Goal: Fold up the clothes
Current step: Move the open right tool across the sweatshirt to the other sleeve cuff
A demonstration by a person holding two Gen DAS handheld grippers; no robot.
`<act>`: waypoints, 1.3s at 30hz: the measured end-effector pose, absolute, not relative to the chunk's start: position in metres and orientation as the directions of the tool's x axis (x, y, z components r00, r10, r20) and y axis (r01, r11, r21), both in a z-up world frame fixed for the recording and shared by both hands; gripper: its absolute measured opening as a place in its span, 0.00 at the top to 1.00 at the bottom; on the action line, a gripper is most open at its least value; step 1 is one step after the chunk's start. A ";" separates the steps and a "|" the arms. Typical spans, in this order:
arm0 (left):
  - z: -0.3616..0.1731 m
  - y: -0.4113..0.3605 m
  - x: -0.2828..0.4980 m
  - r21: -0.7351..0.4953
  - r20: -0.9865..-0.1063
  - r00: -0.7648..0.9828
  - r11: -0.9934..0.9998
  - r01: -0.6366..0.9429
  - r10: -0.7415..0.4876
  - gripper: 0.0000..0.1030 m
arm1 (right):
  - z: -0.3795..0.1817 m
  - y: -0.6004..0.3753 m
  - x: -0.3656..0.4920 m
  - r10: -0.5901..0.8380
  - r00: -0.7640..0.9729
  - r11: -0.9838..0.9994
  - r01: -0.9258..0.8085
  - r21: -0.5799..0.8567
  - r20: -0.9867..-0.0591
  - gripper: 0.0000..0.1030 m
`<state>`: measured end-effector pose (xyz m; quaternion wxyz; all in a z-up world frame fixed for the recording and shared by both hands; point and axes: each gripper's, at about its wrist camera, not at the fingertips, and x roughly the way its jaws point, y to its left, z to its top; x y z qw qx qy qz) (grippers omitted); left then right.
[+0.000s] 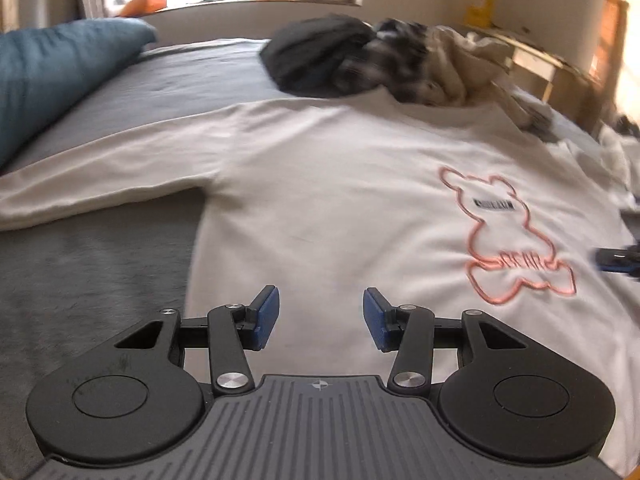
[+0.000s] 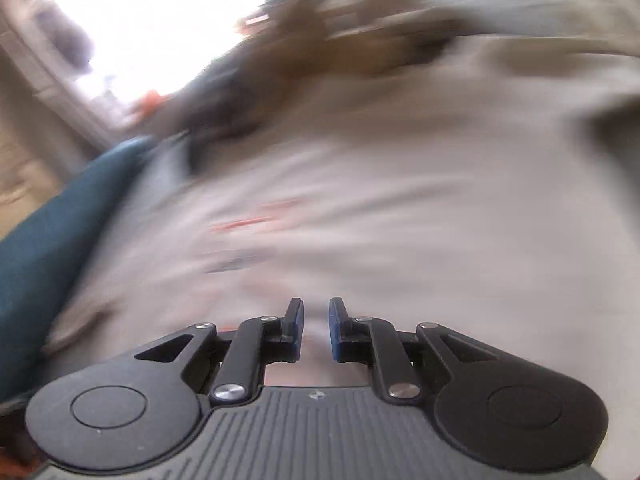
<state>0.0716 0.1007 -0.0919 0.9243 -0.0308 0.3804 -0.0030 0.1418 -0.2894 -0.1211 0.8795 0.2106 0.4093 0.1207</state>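
White bear-print sweatshirt [image 1: 320,200] lies flat mid-frame on grey bed [image 1: 100,260], soft, light, floppy, so pinch hem or sleeve edge; left gripper [image 1: 321,316] apart and empty, right gripper [image 2: 316,328] narrowly parted, holding nothing.

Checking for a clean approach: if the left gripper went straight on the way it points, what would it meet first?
Most likely the white shirt spread on the bed; the left gripper has open, empty jaws aimed at its plain body fabric.
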 end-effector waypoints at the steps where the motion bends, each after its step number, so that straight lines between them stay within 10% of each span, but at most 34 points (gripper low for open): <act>1: -0.093 0.099 0.073 -0.049 -0.705 0.709 0.999 -0.008 -0.028 0.55 | -0.122 -0.320 0.138 0.335 0.663 0.889 0.013 0.458 -0.669 0.87; 6: -0.091 0.088 0.088 0.018 -0.715 0.699 0.999 0.037 -0.013 0.55 | -0.110 -0.424 0.127 0.104 0.742 0.858 0.270 0.437 -0.663 0.85; 15: -0.080 0.009 0.148 0.083 -0.760 0.645 0.973 0.215 -0.078 0.55 | -0.095 -0.328 0.250 0.397 0.709 0.880 -0.113 0.461 -0.583 0.85; 25: -0.105 -0.035 0.165 0.123 -0.783 0.620 0.962 0.242 -0.056 0.55 | -0.112 -0.376 0.360 0.254 0.758 0.886 0.066 0.458 -0.600 0.85; 33: -0.106 -0.038 0.177 0.130 -0.763 0.645 0.967 0.219 -0.043 0.50 | -0.110 -0.306 0.354 0.493 0.598 0.868 -0.285 0.408 -0.632 0.83; 39: -0.109 -0.036 0.180 0.115 -0.760 0.648 0.972 0.203 -0.045 0.48 | -0.111 -0.318 0.408 0.311 0.748 0.891 -0.015 0.454 -0.586 0.82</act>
